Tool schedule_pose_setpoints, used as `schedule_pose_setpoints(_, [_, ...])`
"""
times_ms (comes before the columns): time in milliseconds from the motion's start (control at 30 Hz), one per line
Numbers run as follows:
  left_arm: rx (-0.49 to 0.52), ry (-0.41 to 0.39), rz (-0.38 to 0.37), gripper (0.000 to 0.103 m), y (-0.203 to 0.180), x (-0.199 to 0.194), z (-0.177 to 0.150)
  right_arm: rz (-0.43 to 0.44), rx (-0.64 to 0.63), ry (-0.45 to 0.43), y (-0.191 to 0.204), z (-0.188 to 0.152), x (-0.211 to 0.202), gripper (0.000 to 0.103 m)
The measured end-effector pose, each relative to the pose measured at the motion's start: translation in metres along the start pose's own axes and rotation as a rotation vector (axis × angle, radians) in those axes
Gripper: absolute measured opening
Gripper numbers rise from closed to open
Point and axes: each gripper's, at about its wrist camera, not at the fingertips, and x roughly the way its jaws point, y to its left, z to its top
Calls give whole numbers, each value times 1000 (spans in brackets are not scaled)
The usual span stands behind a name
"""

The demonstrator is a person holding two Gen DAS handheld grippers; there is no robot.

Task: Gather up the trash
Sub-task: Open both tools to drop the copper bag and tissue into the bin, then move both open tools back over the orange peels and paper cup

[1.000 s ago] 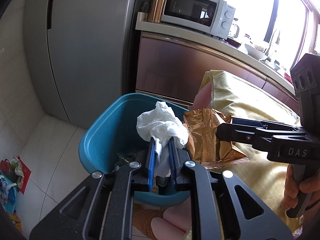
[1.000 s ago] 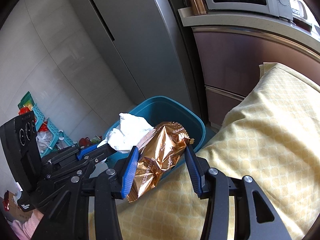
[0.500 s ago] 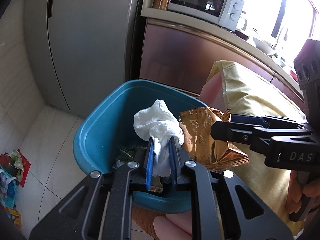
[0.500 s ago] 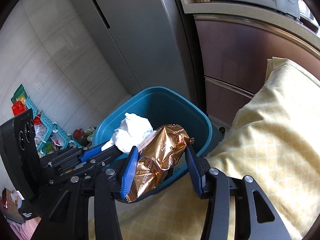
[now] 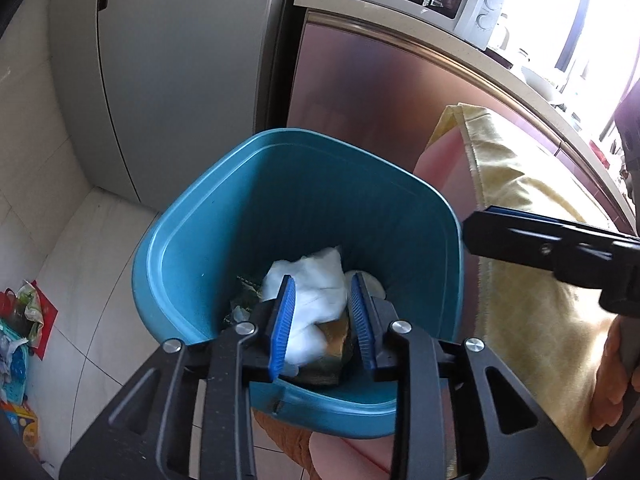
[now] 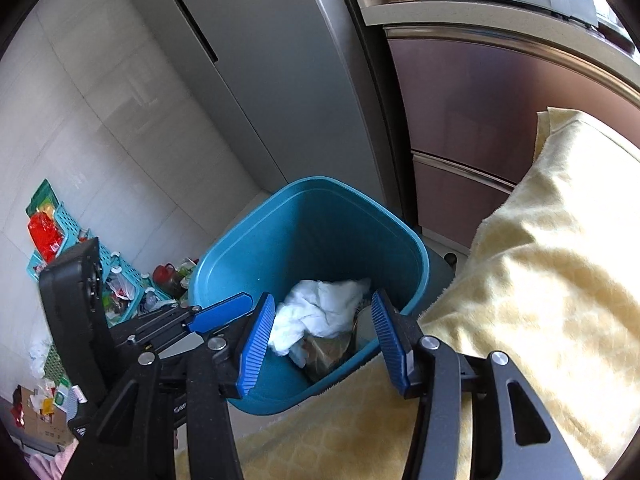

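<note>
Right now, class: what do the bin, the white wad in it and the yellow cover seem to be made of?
Bin: smooth teal plastic, probably; moulded rim, slight sheen.
White wad: tissue or thin paper, apparently; soft matte crumples.
Yellow cover: woven or quilted cloth; diamond pattern, draped folds.

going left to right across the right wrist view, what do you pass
teal baskets of clutter → left gripper → blue bin holding the white tissue → yellow cloth

Tissue (image 5: pixel 316 280) atop wrapper (image 5: pixel 334 334) in bin (image 5: pixel 192 248)
</note>
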Motion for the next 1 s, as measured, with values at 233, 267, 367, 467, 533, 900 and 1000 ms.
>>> schedule_pose_setpoints(233, [14,-37,8,35,-2,-15,-3,41,18,-46,-9,-11,-27,48])
schedule_pose_setpoints(267, [18,-47,4,35,-4,-19,-3,44,15,-56,-10,-14,-33,48])
schedule_pose_setpoints(367, [29,-82,-18,42,-12,-35,-4,51,3,-94,-14,-23,-56,48])
schedule_pose_setpoints(467, [55,-124,-61,46,-26,-54,-6,42,-2,-139,-20,-34,-82,48])
schedule_pose_setpoints(533, [82,-139,-103,48,-41,-64,-7,33,-3,-169,-27,-43,-101,48])
schedule_pose_setpoints(900, [322,-129,-376,54,-170,-91,-29,-124,84,-287,-89,-97,-198,48])
schedule_pose_setpoints(1000, [384,-107,-420,55,-208,-89,-39,-173,136,-324,-109,-114,-221,48])
